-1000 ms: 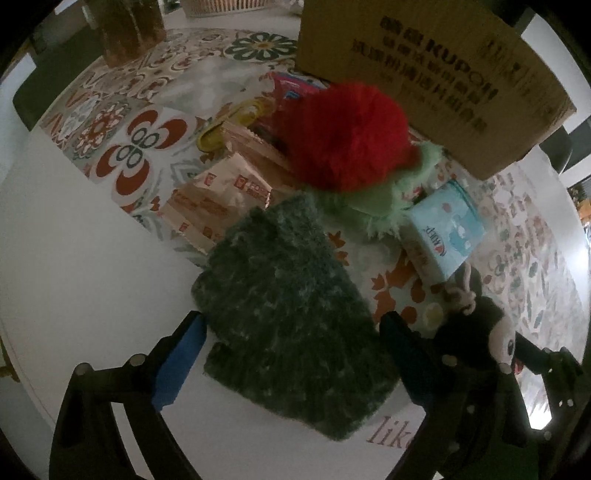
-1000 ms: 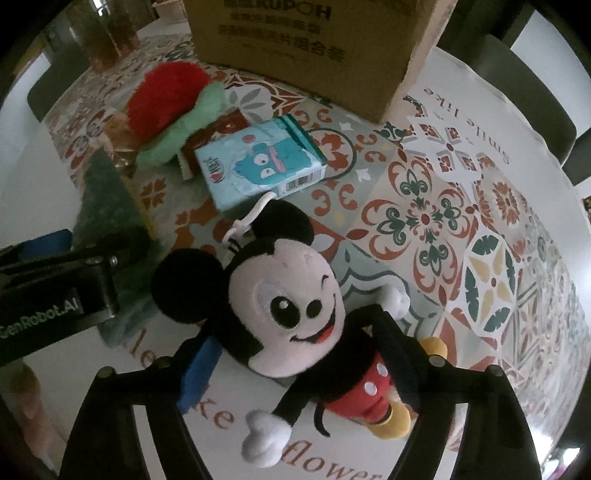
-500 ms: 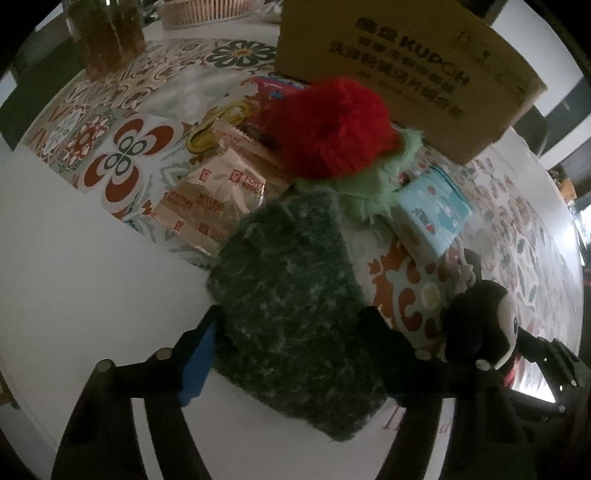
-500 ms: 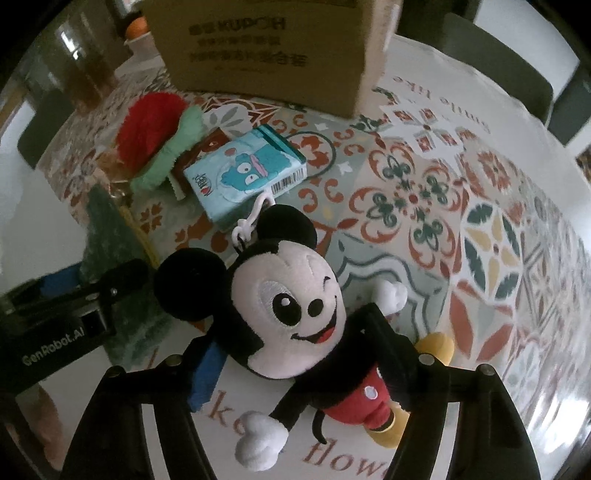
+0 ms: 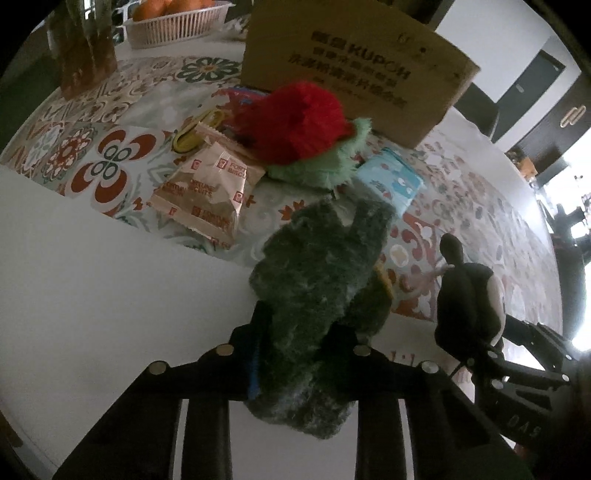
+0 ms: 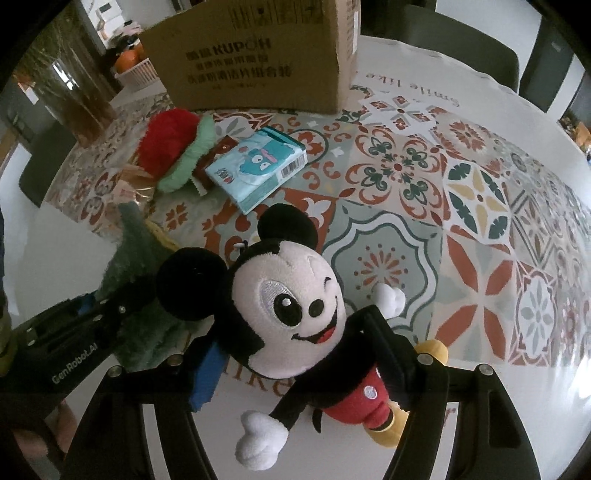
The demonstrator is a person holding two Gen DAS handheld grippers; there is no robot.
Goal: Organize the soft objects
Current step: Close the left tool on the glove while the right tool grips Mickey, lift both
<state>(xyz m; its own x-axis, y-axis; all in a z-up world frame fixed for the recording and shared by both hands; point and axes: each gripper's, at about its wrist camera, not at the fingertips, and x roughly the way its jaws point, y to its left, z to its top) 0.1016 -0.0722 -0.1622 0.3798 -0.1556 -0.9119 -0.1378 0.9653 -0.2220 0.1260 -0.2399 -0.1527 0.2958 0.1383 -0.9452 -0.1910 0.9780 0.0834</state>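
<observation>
My left gripper (image 5: 299, 332) is shut on a dark green fuzzy cloth (image 5: 321, 280), which is bunched between the fingers and lifted off the table. It also shows at the left of the right wrist view (image 6: 136, 258). My right gripper (image 6: 291, 343) is shut on a Mickey Mouse plush (image 6: 288, 310), gripped at the neck and body; the plush shows from behind in the left wrist view (image 5: 469, 306). A red and light green fluffy toy (image 5: 306, 129) lies by the cardboard box (image 5: 354, 62); it also shows in the right wrist view (image 6: 173, 147).
A blue tissue pack (image 6: 255, 166), biscuit packets (image 5: 207, 192) and a yellow item (image 5: 192, 133) lie on the patterned tablecloth (image 6: 461, 192). A glass vase (image 5: 85, 48) and a basket of oranges (image 5: 173, 22) stand at the back. Dark chairs (image 6: 461, 51) surround the table.
My left gripper has closed on the green cloth and lifted it, bunching it up. My right gripper has closed on the Mickey plush and raised it slightly.
</observation>
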